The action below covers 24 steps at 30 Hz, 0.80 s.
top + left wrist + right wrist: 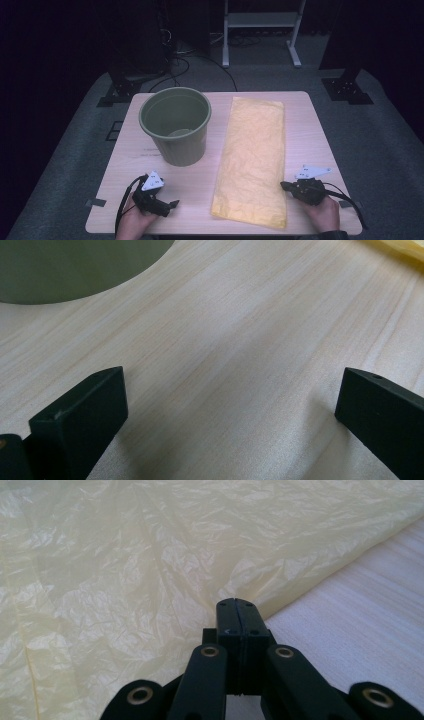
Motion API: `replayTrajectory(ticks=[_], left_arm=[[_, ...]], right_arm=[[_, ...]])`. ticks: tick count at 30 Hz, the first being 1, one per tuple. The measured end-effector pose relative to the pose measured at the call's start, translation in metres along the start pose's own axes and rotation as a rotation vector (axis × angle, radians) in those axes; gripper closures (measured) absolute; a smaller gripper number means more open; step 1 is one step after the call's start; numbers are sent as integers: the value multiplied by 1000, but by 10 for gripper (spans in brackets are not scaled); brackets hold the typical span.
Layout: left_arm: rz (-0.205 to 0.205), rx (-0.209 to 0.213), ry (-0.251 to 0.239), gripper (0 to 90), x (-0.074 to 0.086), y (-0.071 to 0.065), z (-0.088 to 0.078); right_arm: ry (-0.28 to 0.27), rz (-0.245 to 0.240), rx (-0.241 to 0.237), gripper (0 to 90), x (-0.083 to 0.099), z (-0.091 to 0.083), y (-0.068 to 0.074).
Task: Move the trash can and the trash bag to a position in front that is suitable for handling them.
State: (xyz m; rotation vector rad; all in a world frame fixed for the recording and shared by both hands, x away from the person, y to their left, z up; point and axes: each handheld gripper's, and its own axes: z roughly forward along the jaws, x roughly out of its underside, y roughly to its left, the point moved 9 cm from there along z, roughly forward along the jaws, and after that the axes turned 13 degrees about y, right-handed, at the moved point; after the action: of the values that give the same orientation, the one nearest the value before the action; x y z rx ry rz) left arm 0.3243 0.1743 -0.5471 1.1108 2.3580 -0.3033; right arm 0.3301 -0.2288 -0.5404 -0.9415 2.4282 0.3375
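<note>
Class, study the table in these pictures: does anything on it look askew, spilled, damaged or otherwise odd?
Nothing stands out. The green bin stands upright with nothing spilled around it. The yellow plastic bag lies flat beside it, crinkled but untorn as far as can be seen. The right claw is closed at the bag's edge; the left claw rests open over bare wood.

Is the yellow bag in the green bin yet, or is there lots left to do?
Not yet. The yellow bag lies flat on the table beside the green bin, which has no liner in it. In hand: the right gripper is shut at the bag's edge; whether it pinches the plastic is hard to tell. The left gripper rests open on bare wood. Lifting, opening and fitting the bag probably remain.
</note>
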Motion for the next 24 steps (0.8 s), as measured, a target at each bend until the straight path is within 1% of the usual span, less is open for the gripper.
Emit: replayTrajectory(ticks=[4, 5, 7, 8, 9, 13, 16, 18, 19, 21, 22, 24], left_arm=[[0, 0, 0, 0, 0, 0, 0], [0, 0, 0, 0, 0, 0, 0], [0, 0, 0, 0, 0, 0, 0], [0, 0, 0, 0, 0, 0, 0], [0, 0, 0, 0, 0, 0, 0], [0, 1, 0, 0, 0, 0, 0], [0, 0, 0, 0, 0, 0, 0], [0, 0, 0, 0, 0, 0, 0], [0, 0, 0, 0, 0, 0, 0], [0, 0, 0, 0, 0, 0, 0], [0, 0, 0, 0, 0, 0, 0], [0, 0, 0, 0, 0, 0, 0]], right_arm=[[6, -5, 18, 900, 0, -1, -2], [0, 2, 34, 900, 1, -5, -5], [-3, 8, 43, 900, 1, -7, -7], [-4, 17, 61, 900, 3, -11, -12], [-4, 17, 61, 900, 3, -11, -12], [5, 29, 91, 900, 9, -16, -21], [5, 48, 112, 900, 14, -21, -28], [4, 69, 138, 900, 18, -27, -37], [4, 69, 138, 900, 18, -27, -37], [2, 84, 156, 900, 22, -31, -43], [2, 97, 171, 900, 25, -34, -49], [4, 115, 186, 900, 29, -37, -55]])
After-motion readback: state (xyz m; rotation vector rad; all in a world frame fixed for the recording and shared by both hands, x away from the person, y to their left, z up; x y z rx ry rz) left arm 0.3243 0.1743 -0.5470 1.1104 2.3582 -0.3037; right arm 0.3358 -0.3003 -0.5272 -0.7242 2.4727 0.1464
